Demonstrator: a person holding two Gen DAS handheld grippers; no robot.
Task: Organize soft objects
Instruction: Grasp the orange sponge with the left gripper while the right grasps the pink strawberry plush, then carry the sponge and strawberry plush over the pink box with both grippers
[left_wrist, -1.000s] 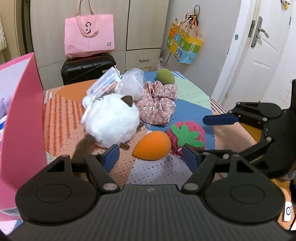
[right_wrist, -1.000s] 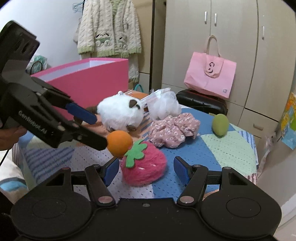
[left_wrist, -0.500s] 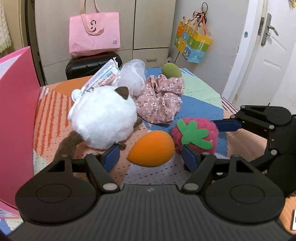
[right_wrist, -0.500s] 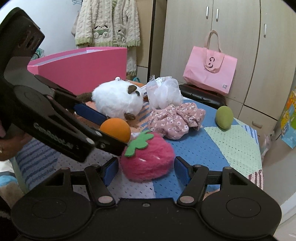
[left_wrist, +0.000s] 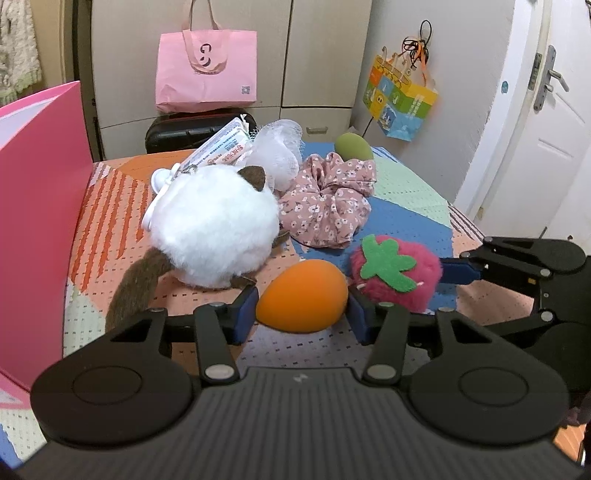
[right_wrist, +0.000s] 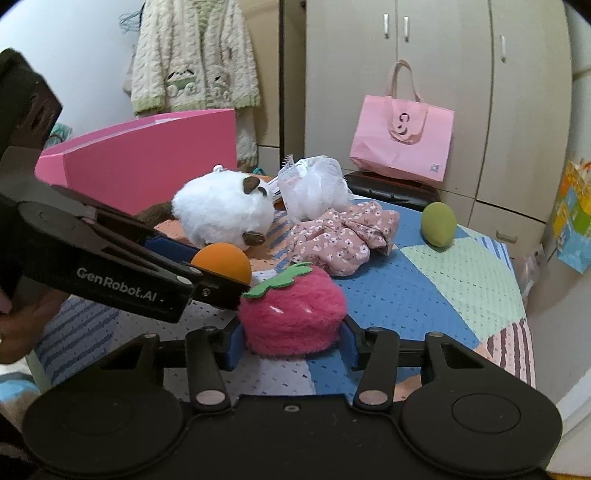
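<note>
A small room holds a table with a soft, dotted patchwork cloth (left_wrist: 406, 218) in blue, mint, orange stripes and pale lilac.

Nearest on the cloth, the left gripper (left_wrist: 301, 308) has its blue pads (left_wrist: 246, 308) pressed on both sides of a smooth orange egg-shaped sponge (left_wrist: 302, 295). Its jaws have just been closing, and the sponge sits tight between them. Just beside it, the right gripper (right_wrist: 291, 341) is clamped on a fuzzy pink strawberry (right_wrist: 291, 314) with a flat green felt leaf on top. Those jaws have just been closing too, and the fur bulges a little over the pads. The strawberry and the sponge are close together, maybe touching.

A bit further back lies a round, fluffy white plush (left_wrist: 214, 225) with brown ears and a brown furry tail. Next to it is a crumpled pink scrunchie (left_wrist: 328, 199) with tiny white flowers. Behind those are a white net puff (left_wrist: 277, 147) with a paper tag, and a smooth green egg-shaped sponge (right_wrist: 439, 223) set apart on the blue patch.

A big pink box (right_wrist: 147, 162) with stiff flat walls stands at the left edge of the table; what is inside cannot be seen.

Past the table, a black suitcase (left_wrist: 177, 131) sits on the floor with a pink paper bag (left_wrist: 206, 70) on it, in front of beige cupboards. A colourful bag (left_wrist: 400, 101) hangs on the wall by a white door (left_wrist: 554, 140), and a cream knitted cardigan (right_wrist: 192, 55) hangs up high
</note>
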